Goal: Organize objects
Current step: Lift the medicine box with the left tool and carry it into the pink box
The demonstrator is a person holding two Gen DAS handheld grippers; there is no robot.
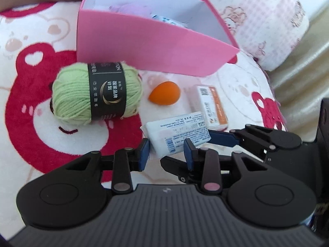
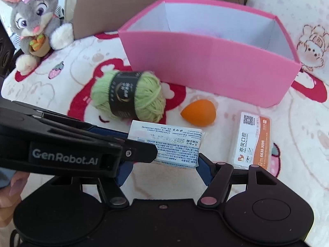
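Observation:
A white printed tissue pack (image 1: 176,135) is held up off the blanket, and my right gripper (image 2: 163,170) is shut on it across its width. One right pad touches the pack's lower right corner; the other is partly hidden. My left gripper (image 1: 166,146) reaches in from the left, and its fingers (image 2: 141,150) straddle the pack's left edge, slightly open, without a clear squeeze. Beyond it lie a green yarn ball (image 2: 127,96), an orange teardrop sponge (image 2: 199,112) and a small orange-labelled card case (image 2: 253,142). An open pink box (image 2: 205,61) stands behind them.
A soft purple item (image 1: 131,8) sits inside the pink box (image 1: 144,41). A grey plush rabbit (image 2: 33,20) sits at the back left. A pink checked pillow (image 1: 267,20) lies to the right. Everything rests on a bear-print blanket (image 1: 30,123). A person's fingers (image 2: 12,187) show at the left edge.

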